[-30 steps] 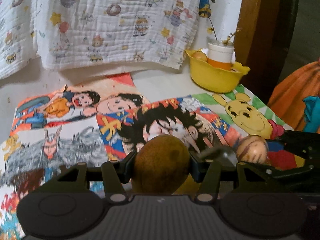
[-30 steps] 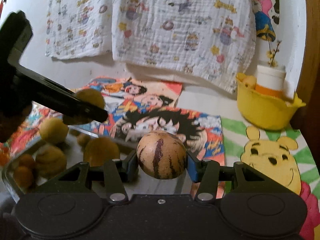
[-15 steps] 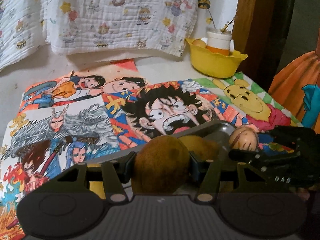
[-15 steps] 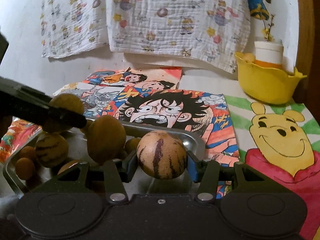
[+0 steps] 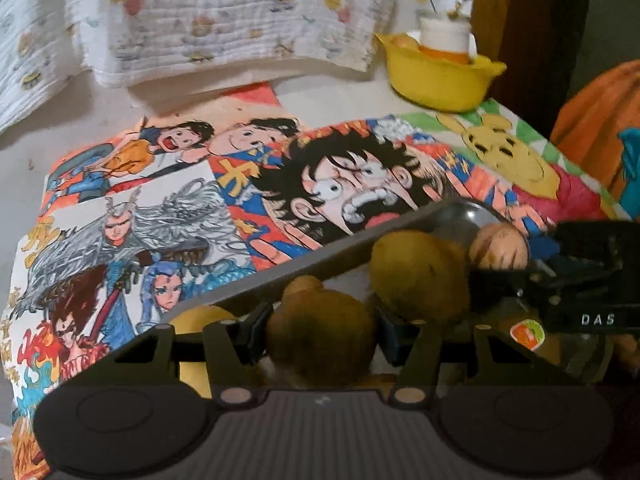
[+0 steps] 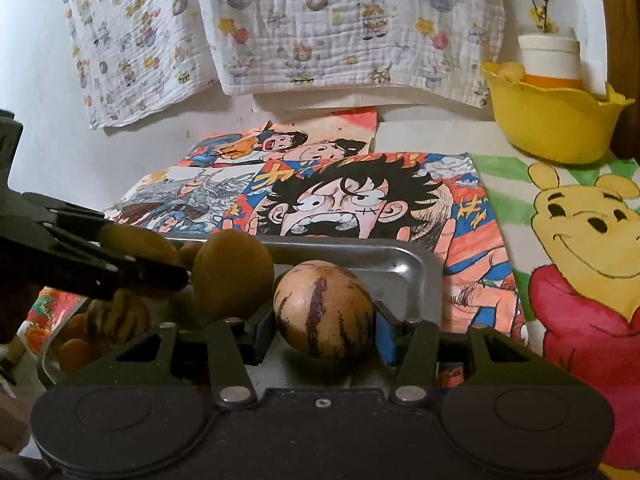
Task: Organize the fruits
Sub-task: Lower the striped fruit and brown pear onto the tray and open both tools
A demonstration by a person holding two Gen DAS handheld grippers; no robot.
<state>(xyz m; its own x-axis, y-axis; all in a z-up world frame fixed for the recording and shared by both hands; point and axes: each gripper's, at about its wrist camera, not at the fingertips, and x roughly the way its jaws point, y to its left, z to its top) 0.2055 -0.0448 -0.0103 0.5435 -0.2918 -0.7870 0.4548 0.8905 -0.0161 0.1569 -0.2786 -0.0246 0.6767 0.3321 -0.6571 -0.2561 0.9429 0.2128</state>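
Note:
My left gripper (image 5: pixel 322 338) is shut on a brown round fruit (image 5: pixel 320 336), low over the metal tray (image 5: pixel 304 268). My right gripper (image 6: pixel 324 322) is shut on a pale fruit with purple stripes (image 6: pixel 323 308), held over the tray's right end (image 6: pixel 404 264). Another brown fruit (image 6: pixel 232 276) stands in the tray between the two grippers, also seen in the left wrist view (image 5: pixel 416 276). Several smaller fruits (image 6: pixel 76 348) lie at the tray's left end. The left gripper (image 6: pixel 132 268) with its brown fruit reaches in from the left of the right wrist view.
A yellow bowl (image 6: pixel 552 124) with a white and orange cup (image 6: pixel 550 60) and a small fruit stands at the back right. Cartoon drawings (image 6: pixel 344 196) cover the table under the tray. A printed cloth (image 6: pixel 320 28) hangs on the wall behind. An orange garment (image 5: pixel 592 112) is at far right.
Both grippers have tipped downward toward the tray, which now fills more of each view. The left one has sunk nearer the fruits. Both keep their fruits.

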